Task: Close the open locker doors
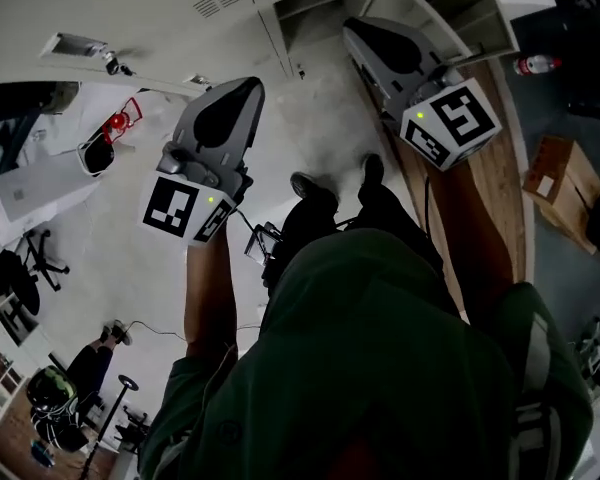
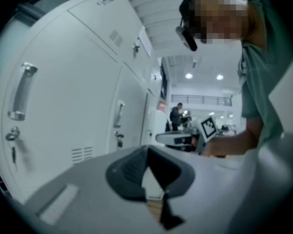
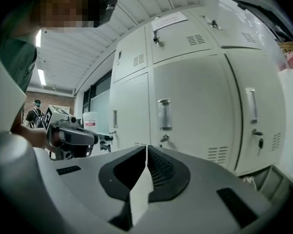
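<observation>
- The left gripper (image 2: 147, 149) has its jaws pressed together, with nothing between them.
- The right gripper (image 3: 146, 149) is the same: jaws together and empty.
- Neither touches the locker doors (image 3: 195, 106) (those facing the right gripper are shut).
- In the head view, an open locker compartment (image 1: 315, 23) lies beyond the grippers.

Head camera looks steeply down; both gripper views face, seemingly, the same near lockers (image 3: 195, 106).
</observation>
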